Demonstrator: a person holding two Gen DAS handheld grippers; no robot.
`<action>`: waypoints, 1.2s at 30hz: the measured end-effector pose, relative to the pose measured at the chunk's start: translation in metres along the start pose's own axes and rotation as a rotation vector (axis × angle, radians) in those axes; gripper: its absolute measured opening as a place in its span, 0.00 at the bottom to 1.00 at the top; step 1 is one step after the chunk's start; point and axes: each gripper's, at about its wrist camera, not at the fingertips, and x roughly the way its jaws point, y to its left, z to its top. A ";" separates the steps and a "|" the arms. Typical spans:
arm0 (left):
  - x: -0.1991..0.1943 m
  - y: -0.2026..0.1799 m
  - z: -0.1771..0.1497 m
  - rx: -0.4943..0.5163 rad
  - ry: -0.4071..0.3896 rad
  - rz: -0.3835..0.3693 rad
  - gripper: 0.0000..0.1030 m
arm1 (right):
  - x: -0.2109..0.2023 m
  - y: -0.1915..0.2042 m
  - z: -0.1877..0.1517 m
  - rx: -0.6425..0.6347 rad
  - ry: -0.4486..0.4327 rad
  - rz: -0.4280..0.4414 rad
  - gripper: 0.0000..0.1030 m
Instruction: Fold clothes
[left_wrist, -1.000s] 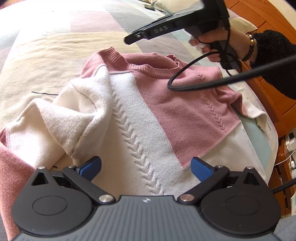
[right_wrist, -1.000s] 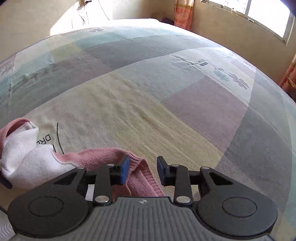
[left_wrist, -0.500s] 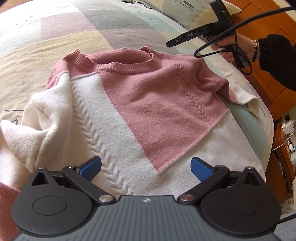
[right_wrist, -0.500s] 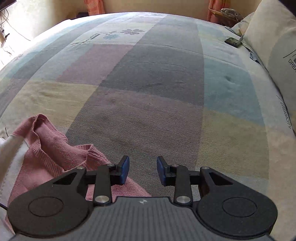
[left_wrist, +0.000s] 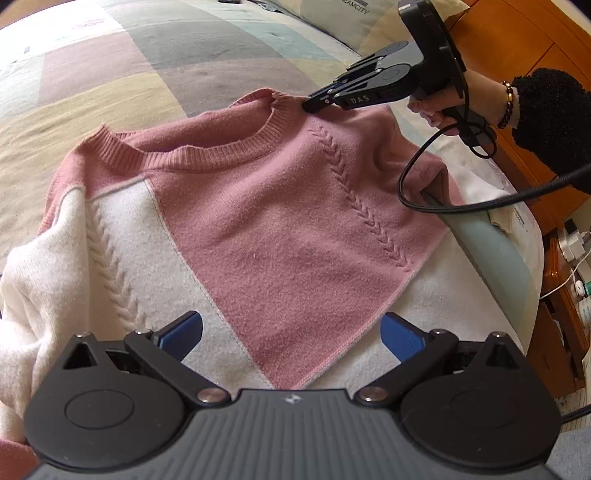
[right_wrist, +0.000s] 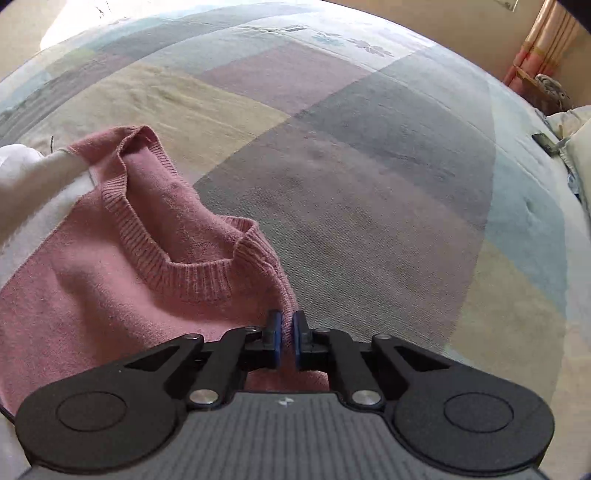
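A pink and white cable-knit sweater (left_wrist: 277, 206) lies front up on the bed, collar (left_wrist: 207, 155) toward the far side. My left gripper (left_wrist: 291, 332) hovers open above its lower part, blue pads wide apart and nothing between them. My right gripper (left_wrist: 310, 105), held by a hand, is at the pink shoulder just right of the collar. In the right wrist view the sweater (right_wrist: 110, 277) runs up to the right gripper (right_wrist: 287, 328), whose pads are shut with a thin fold of the pink shoulder edge pinched between them.
The patchwork bedspread (right_wrist: 351, 166) stretches beyond the collar. Pillows (left_wrist: 332, 22) and a wooden headboard (left_wrist: 517, 48) line the right side. A black cable (left_wrist: 443, 206) loops over the sweater's right sleeve. A small dark object (right_wrist: 543, 142) lies near the pillow.
The right gripper swung back over the bed, came down onto the shoulder beside the collar and closed. The left gripper shifted sideways, staying open.
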 end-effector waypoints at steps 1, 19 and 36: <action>-0.002 0.003 0.004 -0.006 -0.016 0.008 0.99 | -0.003 -0.006 0.005 0.018 -0.019 -0.038 0.09; 0.005 0.090 0.083 -0.074 -0.200 0.136 0.98 | 0.052 0.027 0.070 -0.072 0.001 0.212 0.44; 0.022 0.120 0.101 -0.288 -0.191 -0.187 0.99 | 0.022 0.014 0.080 0.122 -0.070 0.253 0.21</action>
